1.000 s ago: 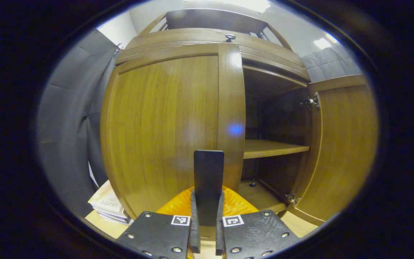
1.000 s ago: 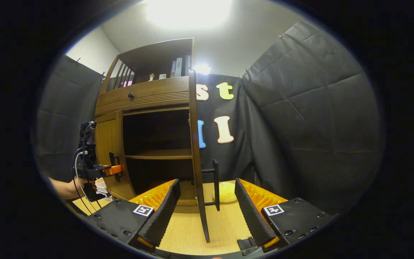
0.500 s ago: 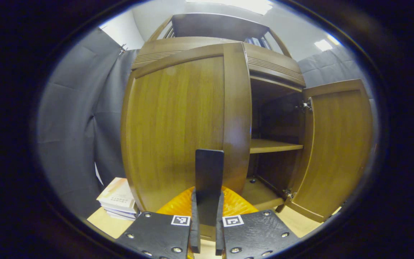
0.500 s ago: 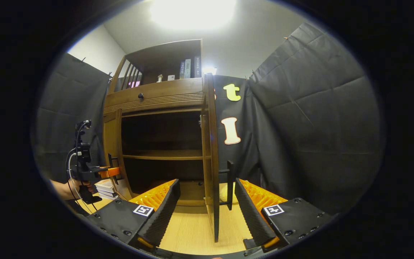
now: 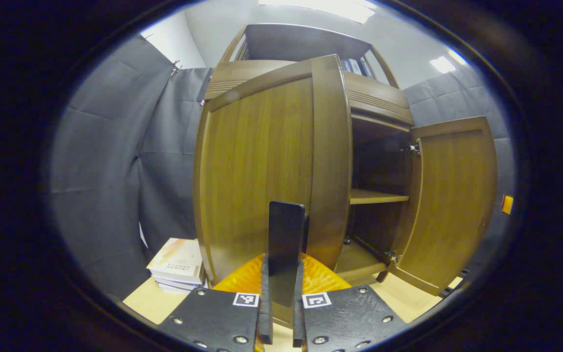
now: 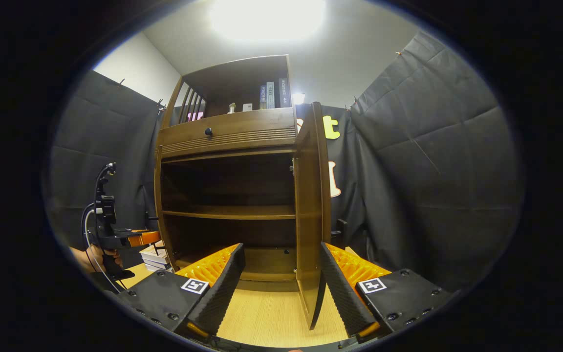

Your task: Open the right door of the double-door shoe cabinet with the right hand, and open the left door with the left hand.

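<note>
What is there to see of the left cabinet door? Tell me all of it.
The left door is brown wood with a visible grain, a flat panel set in a raised frame. It stands upright, swung outward from the cabinet; the opening shows past its free edge. A dark upright handle is mounted near that edge, low down, and the left gripper is shut on it. A stack of books lies on the floor beside the door's hinge side.
</note>
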A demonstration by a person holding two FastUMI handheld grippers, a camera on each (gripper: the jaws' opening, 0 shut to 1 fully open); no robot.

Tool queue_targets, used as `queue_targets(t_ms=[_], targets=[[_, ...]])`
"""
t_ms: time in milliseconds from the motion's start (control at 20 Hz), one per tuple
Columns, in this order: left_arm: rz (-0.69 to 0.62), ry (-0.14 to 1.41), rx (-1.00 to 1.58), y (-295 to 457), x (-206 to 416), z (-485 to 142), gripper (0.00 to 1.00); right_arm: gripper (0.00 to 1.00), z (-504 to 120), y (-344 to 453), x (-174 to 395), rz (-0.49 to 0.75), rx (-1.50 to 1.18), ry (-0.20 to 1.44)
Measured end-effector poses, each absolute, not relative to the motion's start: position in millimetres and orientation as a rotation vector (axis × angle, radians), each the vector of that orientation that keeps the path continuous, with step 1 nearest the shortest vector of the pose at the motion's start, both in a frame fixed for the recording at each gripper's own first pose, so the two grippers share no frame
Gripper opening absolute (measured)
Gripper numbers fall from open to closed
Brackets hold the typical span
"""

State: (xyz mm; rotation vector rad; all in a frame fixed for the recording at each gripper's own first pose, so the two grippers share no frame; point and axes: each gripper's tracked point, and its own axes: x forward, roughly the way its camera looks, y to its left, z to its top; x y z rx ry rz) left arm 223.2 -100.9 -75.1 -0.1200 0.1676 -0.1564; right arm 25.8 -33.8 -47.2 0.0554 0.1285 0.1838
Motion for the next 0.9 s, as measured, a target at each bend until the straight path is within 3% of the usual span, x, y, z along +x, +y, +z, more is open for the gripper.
queue_targets(t_ms=[750,900], targets=[[-0.068,0.157,-0.095,-33.6,185.0,-72.6,0.16,0.95,-46.5,6.6,27.6,0.259,0.072,0.114],[-0.045,0.151,-0.083,-18.6,176.6,-71.3,0.16,0.92,-48.1,17.1,28.2,0.280,0.069,0.118]])
